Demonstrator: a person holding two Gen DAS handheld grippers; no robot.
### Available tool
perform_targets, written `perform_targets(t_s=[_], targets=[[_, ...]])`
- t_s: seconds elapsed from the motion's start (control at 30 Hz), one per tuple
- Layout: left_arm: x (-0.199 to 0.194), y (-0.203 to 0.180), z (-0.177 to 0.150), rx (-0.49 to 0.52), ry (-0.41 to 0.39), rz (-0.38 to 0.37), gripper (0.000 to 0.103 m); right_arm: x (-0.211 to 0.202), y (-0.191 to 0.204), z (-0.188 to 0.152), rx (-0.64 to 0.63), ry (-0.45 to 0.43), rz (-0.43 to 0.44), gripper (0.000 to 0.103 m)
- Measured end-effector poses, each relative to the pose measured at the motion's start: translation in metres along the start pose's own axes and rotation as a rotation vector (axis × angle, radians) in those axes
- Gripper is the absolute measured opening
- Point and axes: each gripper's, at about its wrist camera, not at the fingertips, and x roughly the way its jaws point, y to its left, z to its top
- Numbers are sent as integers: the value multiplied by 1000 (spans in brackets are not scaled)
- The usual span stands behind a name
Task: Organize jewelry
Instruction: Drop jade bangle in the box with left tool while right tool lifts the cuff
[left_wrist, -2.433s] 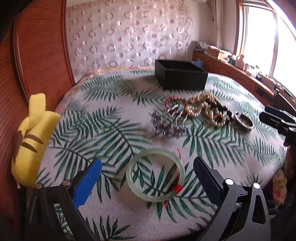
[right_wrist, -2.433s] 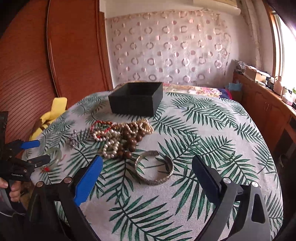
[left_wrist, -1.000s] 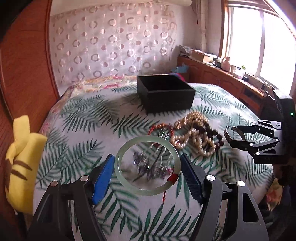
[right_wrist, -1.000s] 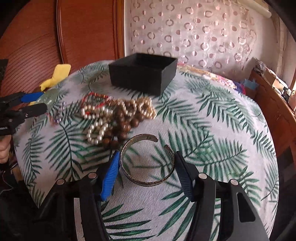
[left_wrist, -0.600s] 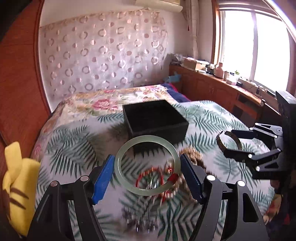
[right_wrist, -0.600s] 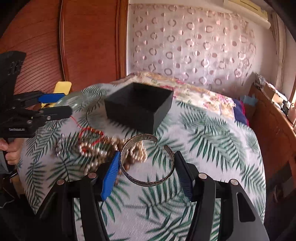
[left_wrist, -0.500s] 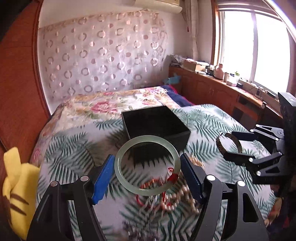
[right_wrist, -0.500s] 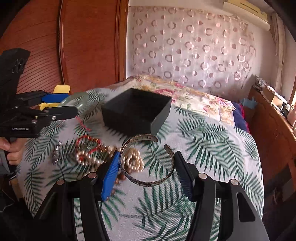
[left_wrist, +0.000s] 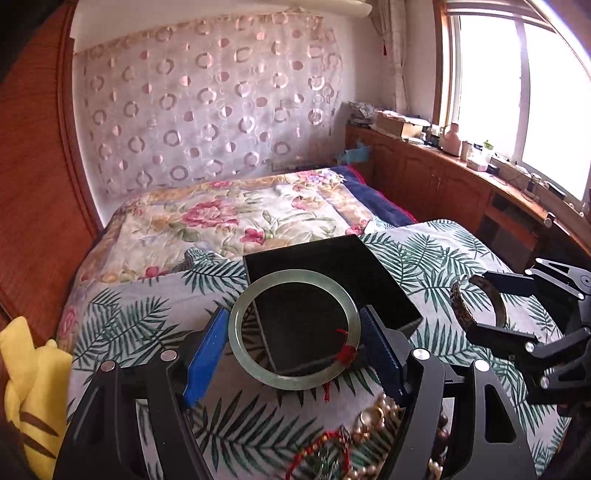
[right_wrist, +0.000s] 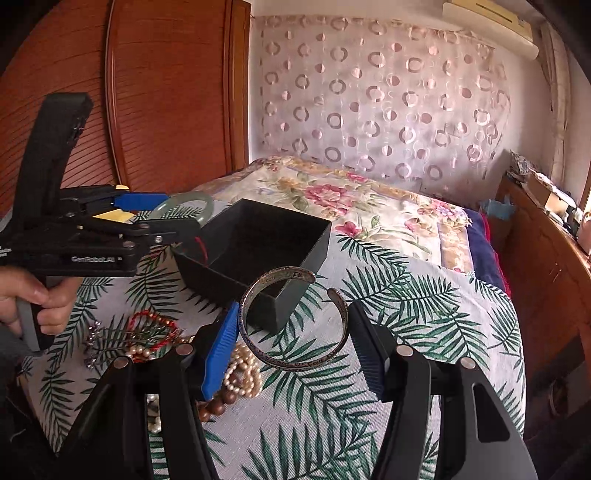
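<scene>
Bed w/ palm-leaf cover (left_wrist: 122, 317) fills both views; floral quilt (left_wrist: 229, 218) lies behind it toward the curtain. Black box (right_wrist: 266, 236) sits on the leaf cover, open top, square, matte; inside looks dark & bare as far as visible, far corners shaded so can't tell fully. Left gripper (left_wrist: 293, 341) is clamped on the jade bangle (left_wrist: 258, 369): pale green, translucent, full closed ring, smooth, w/ a red thread (left_wrist: 345, 356) knotted on its near-right side. Bangle is held flat, off the cover, hovering over the near edge of the box; in right wrist view it shows at the box's left rim. Right gripper (right_wrist: 293, 336) is clamped on the metal cuff (right_wrist: 295, 363): dull silver-bronze, open C shape w/ gap facing away, engraved lettering along the band. Cuff is in the air just near-right of the box, its far ends overlapping the box's near corner in view. Person's hand (right_wrist: 35, 299) grips the left tool's handle. Loose pile left on the cover near the box: pearl strands (right_wrist: 242, 373), brown wooden beads (right_wrist: 218, 404), red bead bracelet (right_wrist: 153, 326), small dark charm piece (right_wrist: 92, 347). Yellow plush (left_wrist: 33, 387) lies at the bed's left edge.
</scene>
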Motion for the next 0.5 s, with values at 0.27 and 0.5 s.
perform_targets(t_s=[0.27,0.5], targets=[[29,-8,9,14,37,-3,69,11,2,4,-48,15,6,62],[29,-5,11,-18,23,-18,75,25,5,10,-74,24,19,62]])
